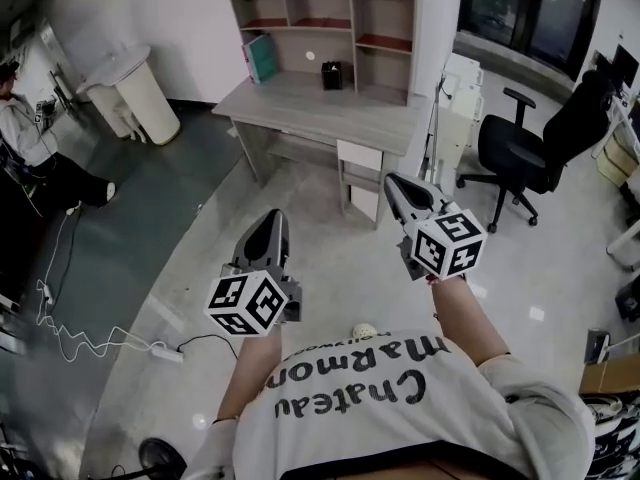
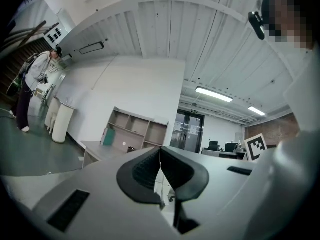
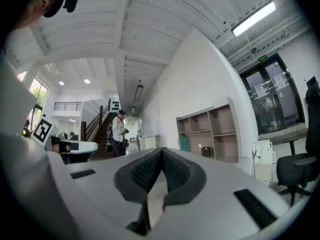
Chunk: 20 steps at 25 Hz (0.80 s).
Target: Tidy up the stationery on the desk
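**A:** Where are we, and what are the tools doing?

**B:** We're well short of the desk (image 1: 320, 110), which sits at twelve o'clock across open floor. The left gripper (image 1: 272, 220) and the right gripper (image 1: 396, 184) both have their jaws pressed together at the tips, with nothing between them.

**A:** And the stationery?

**B:** From here we can only make out a black pot (image 1: 331, 75) at the back of the desktop, with a teal book (image 1: 262, 58) leaning at its ten o'clock. Anything smaller is too far away to tell.

**A:** So how do we do this well?

**B:** We judge the step in hand is the approach. We walk straight toward twelve, avoiding the office chair (image 1: 525, 153) at two o'clock and the floor cable (image 1: 90, 343) at eight. We part the jaws only once we're over the desktop and have chosen an item.
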{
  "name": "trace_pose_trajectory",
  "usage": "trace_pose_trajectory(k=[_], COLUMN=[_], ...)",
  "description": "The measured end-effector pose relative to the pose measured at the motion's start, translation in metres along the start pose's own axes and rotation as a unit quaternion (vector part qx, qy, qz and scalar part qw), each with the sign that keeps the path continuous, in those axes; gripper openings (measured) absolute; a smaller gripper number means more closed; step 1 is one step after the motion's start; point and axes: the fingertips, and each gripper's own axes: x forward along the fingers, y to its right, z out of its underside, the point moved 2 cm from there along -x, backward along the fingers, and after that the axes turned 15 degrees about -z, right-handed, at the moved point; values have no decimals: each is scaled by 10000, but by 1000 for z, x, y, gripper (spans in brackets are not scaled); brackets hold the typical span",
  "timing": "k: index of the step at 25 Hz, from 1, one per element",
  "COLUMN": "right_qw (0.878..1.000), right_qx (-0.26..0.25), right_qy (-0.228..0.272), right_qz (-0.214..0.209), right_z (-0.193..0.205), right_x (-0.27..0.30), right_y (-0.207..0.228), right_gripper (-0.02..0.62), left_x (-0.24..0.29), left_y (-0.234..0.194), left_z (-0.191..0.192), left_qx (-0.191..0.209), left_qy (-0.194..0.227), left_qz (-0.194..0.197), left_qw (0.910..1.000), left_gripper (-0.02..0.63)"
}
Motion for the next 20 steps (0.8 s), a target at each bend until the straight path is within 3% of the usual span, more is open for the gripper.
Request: trace_pose_trajectory(k=[5,10,14,20], right_qw=[9987,9979,9969,9979], right_qx=[386,510,390,448], right_qy=[332,396,574,249], right_qz=[-86,-107,-357,-400], right_z=[-21,-29,-34,-9], right_x=[39,71,91,133], right_y=[69,126,150,156], right_gripper=[11,11,11,11], left_x=[73,145,172,190], left_y=[6,11,15,-16], left_z=[-2,0,3,14], left_qx=[216,-89,-10,-223], left_qy=[141,57,172,61], left_qz=[33,76,35,-373], left_qw=[9997,9999,9998,9990], left_gripper=[17,17,17,17])
